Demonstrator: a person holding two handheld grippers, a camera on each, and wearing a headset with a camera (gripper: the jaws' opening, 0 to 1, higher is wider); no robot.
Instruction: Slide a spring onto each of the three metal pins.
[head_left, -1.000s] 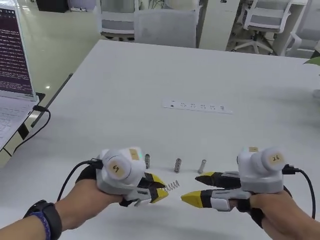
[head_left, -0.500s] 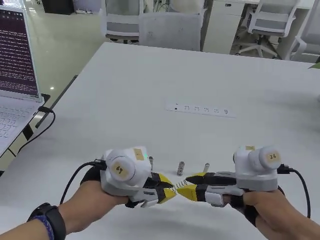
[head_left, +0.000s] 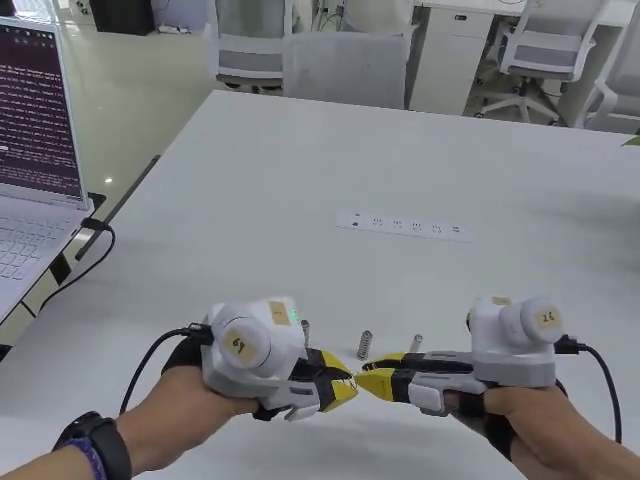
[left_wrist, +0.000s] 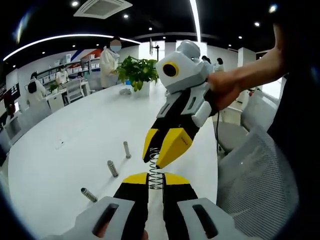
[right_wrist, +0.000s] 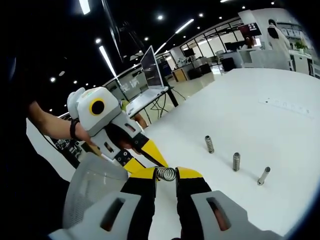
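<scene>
Entry: one spring, the last of the set, is held clear of the tabletop close to the person. One end is clamped in the closed jaws of the left gripper, the other in the closed jaws of the right gripper, with the two sets of yellow tips almost touching. Just beyond stands a row of three upright pins: a bare pin on the right, then a middle pin and a left pin, each already wearing a spring. Farther off lie a white power strip, a laptop at the left edge, and office chairs past the far end.

Hazards, as judged:
- With both grippers holding so short a coil, any pull or twist between the hands may bend or stretch it.
- If one side lets go while the coil is loaded, it may flick out and roll across the tabletop.
- A crooked regrip would leave the bore out of line with the bare pin, so the spring would catch on the pin's top.
- A low approach may knock the neighbouring sprung pin.

Change against the frame a second back: there the grippers are well apart, the spring juts from the left jaws alone, and the right jaws are parted and hold nothing. Half a second back the tips meet at the coil. The pin row reads the same throughout.
</scene>
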